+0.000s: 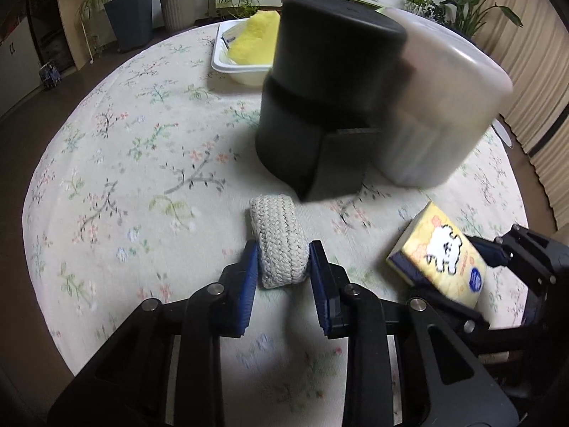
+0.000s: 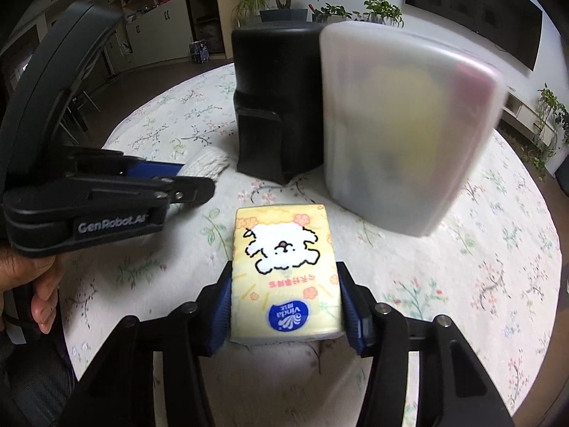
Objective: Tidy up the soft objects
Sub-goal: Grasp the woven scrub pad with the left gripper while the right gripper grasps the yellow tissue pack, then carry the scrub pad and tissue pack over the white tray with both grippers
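Observation:
A grey knitted pad [image 1: 279, 242] stands on edge on the floral tablecloth [image 1: 142, 163], and the blue pads of my left gripper [image 1: 284, 249] press on both its sides. In the right wrist view a yellow tissue pack [image 2: 284, 249] with a white cartoon dog is clamped between the pads of my right gripper [image 2: 284, 270]. The same pack [image 1: 441, 252] shows at the right of the left wrist view. The left gripper [image 2: 199, 181], in a person's hand, comes in from the left over the knitted pad [image 2: 209, 162]. A fluffy yellow cloth [image 1: 256, 35] lies in a white tray [image 1: 227, 66] at the far side.
A black cylindrical container [image 1: 320, 106] and a translucent white lidded box [image 1: 437, 106] stand side by side just beyond both grippers. The round table's edge curves close at left and right. Potted plants [image 1: 131, 10] line the floor behind.

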The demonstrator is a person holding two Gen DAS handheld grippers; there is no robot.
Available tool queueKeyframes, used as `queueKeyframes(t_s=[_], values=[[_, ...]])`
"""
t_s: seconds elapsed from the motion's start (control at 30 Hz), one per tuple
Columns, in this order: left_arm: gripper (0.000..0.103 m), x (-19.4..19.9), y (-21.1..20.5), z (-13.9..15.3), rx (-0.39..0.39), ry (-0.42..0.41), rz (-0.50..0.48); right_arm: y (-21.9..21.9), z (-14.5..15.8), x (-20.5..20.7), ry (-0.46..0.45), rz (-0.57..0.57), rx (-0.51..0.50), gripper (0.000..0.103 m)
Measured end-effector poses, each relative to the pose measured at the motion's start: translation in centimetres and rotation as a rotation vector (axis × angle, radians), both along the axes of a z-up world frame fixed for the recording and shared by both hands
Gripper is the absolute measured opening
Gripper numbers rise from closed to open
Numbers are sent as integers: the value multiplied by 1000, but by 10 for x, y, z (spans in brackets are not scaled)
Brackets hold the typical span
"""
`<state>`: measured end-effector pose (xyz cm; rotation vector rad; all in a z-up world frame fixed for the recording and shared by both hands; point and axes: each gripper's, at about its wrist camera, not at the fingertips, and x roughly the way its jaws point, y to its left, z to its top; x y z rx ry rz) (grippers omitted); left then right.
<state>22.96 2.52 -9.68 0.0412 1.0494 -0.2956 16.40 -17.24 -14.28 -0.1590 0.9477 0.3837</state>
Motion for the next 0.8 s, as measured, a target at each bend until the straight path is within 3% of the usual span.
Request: queueKeyframes(t_s=[0.43,0.67,0.8], values=[[26,-56,-11,29,5,-49,-35,-43,30,-28,7,-46,16,55],[26,-55,-1,66,-17,-111,-29,-66,61,-28,-28,-75,10,55],[26,-36,14,86,-4,-151,-7,-87,84,-19,-63,-101,9,55]])
